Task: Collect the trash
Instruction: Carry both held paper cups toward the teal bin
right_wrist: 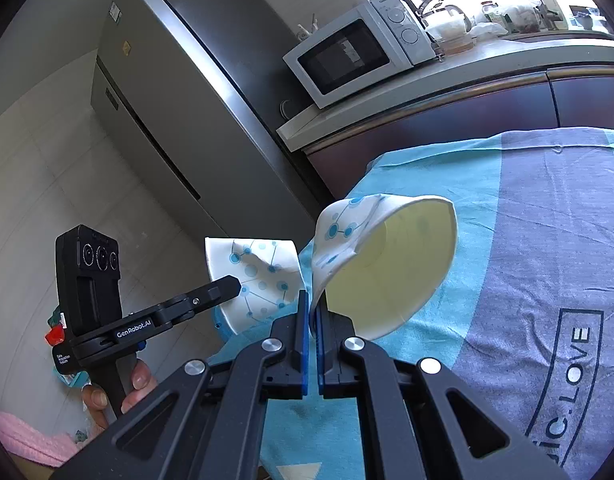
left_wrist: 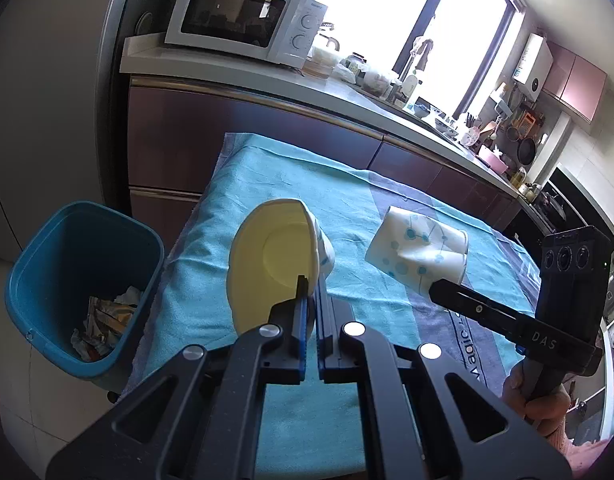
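The left gripper (left_wrist: 311, 300) is clamped on the rim of a crushed white paper cup with blue dot-and-line print (left_wrist: 275, 264), its pale yellow inside facing the left wrist camera. That cup is held up above the turquoise and grey-blue towel (left_wrist: 267, 184) that covers the table, near the towel's left edge. To the left, on the tiled floor, stands a blue plastic waste bin (left_wrist: 35, 280) with crumpled wrappers at its bottom — the cup is beside it, not over its opening.

The right gripper (right_wrist: 313, 308) is closed tight on the rim of a second crumpled white paper cup of the same blue print (right_wrist: 387, 264), also lifted clear of the towel. A hand (right_wrist: 127, 388) grips the left tool's handle.

Behind the table, a white microwave oven (left_wrist: 243, 16) sits on the pale kitchen counter (left_wrist: 227, 76), next to a tall grey refrigerator (right_wrist: 179, 92).
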Demonstrator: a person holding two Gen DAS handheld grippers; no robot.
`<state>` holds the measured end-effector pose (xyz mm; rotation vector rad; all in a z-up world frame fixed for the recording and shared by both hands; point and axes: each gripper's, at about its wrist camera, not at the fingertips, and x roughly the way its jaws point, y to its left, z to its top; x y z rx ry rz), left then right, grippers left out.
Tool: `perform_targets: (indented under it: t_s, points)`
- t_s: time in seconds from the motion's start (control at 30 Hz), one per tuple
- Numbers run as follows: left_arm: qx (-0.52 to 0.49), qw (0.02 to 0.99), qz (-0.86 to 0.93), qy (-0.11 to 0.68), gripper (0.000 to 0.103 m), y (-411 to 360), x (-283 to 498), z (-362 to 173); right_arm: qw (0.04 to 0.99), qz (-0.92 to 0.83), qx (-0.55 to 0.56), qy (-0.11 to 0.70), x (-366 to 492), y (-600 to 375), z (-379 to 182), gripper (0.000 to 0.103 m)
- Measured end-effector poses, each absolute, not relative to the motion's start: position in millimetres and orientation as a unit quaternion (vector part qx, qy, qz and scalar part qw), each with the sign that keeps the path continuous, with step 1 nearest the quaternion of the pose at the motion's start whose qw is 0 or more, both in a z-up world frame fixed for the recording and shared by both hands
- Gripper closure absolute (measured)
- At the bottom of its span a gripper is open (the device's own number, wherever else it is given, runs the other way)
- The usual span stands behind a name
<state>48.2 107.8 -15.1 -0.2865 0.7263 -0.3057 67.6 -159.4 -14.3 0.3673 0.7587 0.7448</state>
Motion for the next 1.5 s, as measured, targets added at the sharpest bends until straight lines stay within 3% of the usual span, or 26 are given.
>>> perform_targets:
  t_s: [0.77, 1.2, 1.5]
  points:
    - [-0.146, 0.917, -0.136, 0.347, 0.099, 110, 55, -8, 0.836, 0.375, 0.166, 0.364, 81, -154, -14, 0.101]
    - [-0.170, 0.896, -0.124, 0.390, 0.099, 116, 101, -6, 0.793, 0.403, 0.145, 0.433, 134, -135, -11, 0.101]
    - [-0.167, 0.914, -0.086, 0.359, 0.099, 118, 76, -14, 0.796, 0.439, 0.104, 0.402, 116, -121, -16, 0.101]
